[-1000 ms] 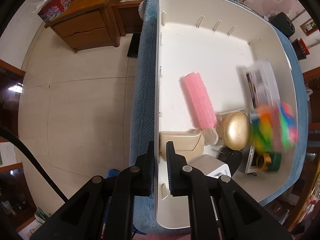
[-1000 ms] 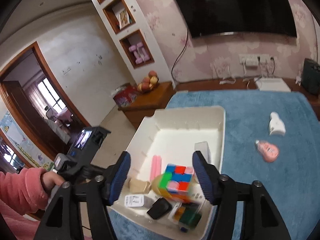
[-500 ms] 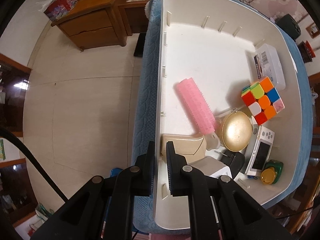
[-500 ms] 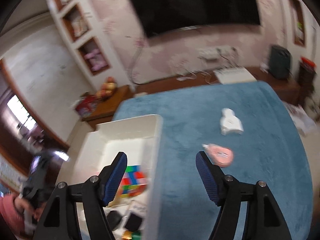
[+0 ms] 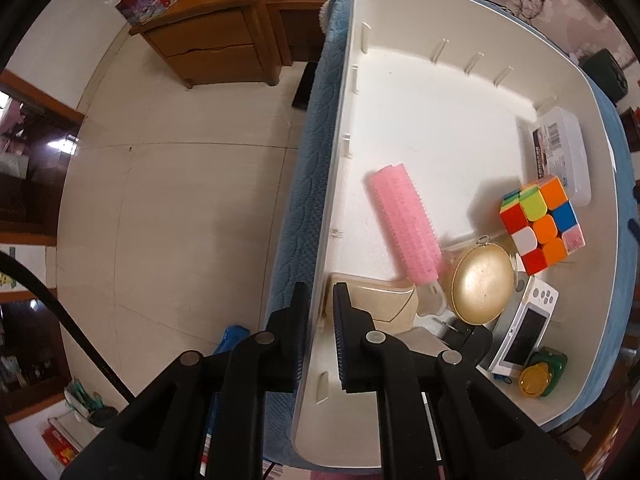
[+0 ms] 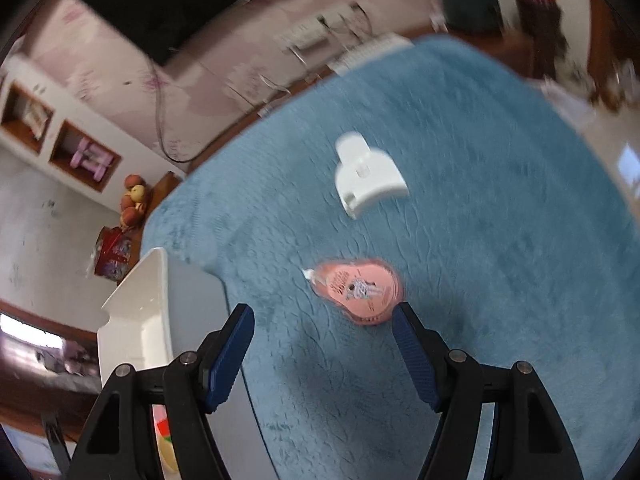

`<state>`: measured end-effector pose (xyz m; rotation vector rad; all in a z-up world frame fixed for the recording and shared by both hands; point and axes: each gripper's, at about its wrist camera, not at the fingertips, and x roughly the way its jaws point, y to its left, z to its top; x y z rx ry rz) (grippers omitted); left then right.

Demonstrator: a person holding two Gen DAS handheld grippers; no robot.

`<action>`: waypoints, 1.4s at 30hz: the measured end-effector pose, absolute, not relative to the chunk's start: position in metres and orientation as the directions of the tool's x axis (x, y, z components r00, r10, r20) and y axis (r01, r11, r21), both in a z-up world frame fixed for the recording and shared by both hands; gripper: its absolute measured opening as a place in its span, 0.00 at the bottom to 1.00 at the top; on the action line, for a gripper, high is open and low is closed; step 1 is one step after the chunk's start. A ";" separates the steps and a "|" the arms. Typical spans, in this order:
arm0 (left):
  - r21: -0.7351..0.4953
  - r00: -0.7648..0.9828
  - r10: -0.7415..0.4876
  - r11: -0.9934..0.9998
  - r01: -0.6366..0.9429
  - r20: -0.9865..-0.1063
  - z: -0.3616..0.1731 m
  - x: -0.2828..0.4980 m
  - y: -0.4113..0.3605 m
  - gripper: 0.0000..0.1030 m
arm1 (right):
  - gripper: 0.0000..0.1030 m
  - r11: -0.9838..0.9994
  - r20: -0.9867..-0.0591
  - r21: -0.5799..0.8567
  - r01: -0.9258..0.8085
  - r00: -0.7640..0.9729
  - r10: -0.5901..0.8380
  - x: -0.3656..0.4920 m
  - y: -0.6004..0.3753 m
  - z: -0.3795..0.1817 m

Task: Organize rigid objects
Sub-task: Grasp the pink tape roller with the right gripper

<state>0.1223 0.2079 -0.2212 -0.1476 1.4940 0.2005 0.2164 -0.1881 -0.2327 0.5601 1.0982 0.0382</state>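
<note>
Between the left tongs, nearly closed, sits the white bin's near wall, pinched. Just beyond them inside lie a beige case, pink roller, gold compact and cube. The right tongs stand open, empty; ahead on the blue bench lies a pink, blurred item, perhaps correction tape, then a white clip.
</note>
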 end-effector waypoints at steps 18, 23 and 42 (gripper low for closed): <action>0.057 0.062 0.077 0.958 -0.279 -0.995 -0.220 0.120 0.205 0.12 | 0.91 0.867 -0.932 0.287 0.407 0.329 0.154 0.270 -0.161 -0.281; 0.057 0.062 0.078 0.956 -0.287 -0.995 -0.219 0.120 0.207 0.12 | 0.93 0.912 -0.959 0.158 0.379 0.278 0.051 0.279 -0.144 -0.285; 0.035 0.075 0.056 0.964 -0.262 -0.996 -0.220 0.114 0.214 0.12 | 0.83 0.932 -0.975 0.110 0.344 0.221 0.034 0.268 -0.155 -0.282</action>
